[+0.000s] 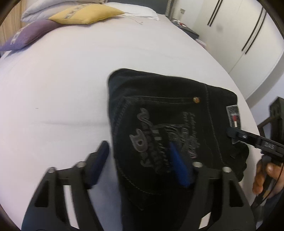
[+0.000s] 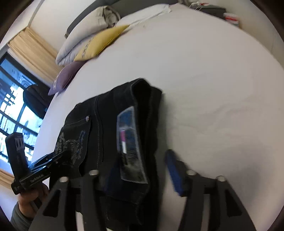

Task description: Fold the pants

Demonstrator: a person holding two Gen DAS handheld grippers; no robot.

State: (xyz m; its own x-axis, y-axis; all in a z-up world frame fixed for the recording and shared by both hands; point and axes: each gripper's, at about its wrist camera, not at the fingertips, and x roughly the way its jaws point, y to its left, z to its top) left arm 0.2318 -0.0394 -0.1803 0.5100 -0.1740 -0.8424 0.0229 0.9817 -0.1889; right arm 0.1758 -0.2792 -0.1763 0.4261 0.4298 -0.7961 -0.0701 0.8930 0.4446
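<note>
Black pants folded into a bundle on the bed, long axis running toward both tools; left tool and right tool gape open, gripping nothing.

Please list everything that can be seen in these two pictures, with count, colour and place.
pants: one, black, folded on the bed
bed: one, white sheet
cushions: two, yellow and purple, far end
pillows: white, stacked behind the cushions
wardrobe: white, beside the bed
window: dark frame, beige curtain
left gripper: black, blue-padded fingers, open over the pants
right gripper: black, open over the pants edge
hand: holds the right gripper
</note>
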